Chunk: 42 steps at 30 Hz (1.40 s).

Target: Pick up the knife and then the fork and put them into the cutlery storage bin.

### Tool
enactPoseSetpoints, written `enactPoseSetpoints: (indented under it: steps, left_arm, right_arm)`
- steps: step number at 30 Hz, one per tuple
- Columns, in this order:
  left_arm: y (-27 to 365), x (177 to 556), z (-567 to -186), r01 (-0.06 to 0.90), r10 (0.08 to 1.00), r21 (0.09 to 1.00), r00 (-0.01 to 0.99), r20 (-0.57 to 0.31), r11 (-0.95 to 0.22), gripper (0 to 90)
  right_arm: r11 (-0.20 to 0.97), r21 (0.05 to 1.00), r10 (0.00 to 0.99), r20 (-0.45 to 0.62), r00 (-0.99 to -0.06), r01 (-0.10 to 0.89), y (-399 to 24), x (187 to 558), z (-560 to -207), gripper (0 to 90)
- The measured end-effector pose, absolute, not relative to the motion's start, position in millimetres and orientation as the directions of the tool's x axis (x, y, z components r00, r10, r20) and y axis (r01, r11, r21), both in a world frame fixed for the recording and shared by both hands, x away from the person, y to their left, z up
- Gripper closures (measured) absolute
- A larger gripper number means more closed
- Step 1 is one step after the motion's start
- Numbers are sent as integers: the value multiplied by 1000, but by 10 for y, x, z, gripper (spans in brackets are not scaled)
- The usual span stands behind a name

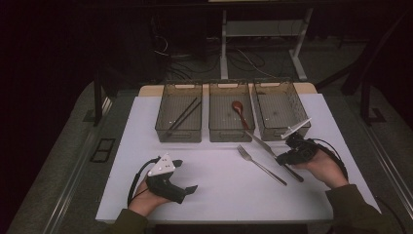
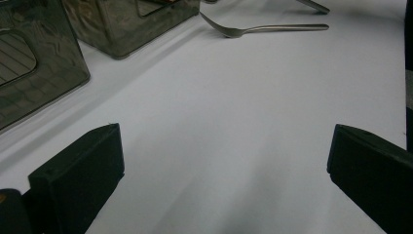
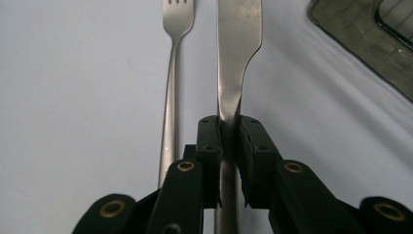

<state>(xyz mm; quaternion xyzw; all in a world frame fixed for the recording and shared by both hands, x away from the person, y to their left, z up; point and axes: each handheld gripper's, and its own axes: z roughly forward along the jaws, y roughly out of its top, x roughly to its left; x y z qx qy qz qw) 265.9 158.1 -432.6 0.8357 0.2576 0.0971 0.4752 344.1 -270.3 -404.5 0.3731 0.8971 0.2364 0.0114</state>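
Note:
A steel table knife (image 3: 237, 44) is clamped by its handle in my right gripper (image 3: 229, 134), whose jaws are shut on it; the blade points away from me. In the high view that gripper (image 1: 281, 159) sits at the right of the white mat, with the knife (image 1: 260, 141) angled toward the bins. A steel fork (image 3: 171, 87) lies on the mat just left of the knife, also seen in the high view as fork (image 1: 260, 165). My left gripper (image 1: 187, 176) rests at the front left, jaws wide open over bare mat (image 2: 224, 146), nothing between them.
Three smoked plastic bins stand in a row at the back of the mat: the left bin (image 1: 167, 127) holds dark chopsticks (image 1: 184, 116), the middle bin (image 1: 219, 131) a brown wooden spoon (image 1: 238, 110), the right bin (image 1: 272, 129) looks bare. Desk legs and cables lie beyond.

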Motion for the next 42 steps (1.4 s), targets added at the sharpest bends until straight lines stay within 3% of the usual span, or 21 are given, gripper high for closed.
enactPoseSetpoints:
  steps: [15,42]
  left_arm:
    - [1584,2664,-4328,337,522,846,849,-83,-413,0]
    - [1611,2673,-4325,336,522,851,848,-88,-403,0]
  right_arm:
    - [502,561,667,234,-708,658,-2930,3440,-3939,794]
    - [276,763,736,223,-639,584,-3272,3556,-3414,794]
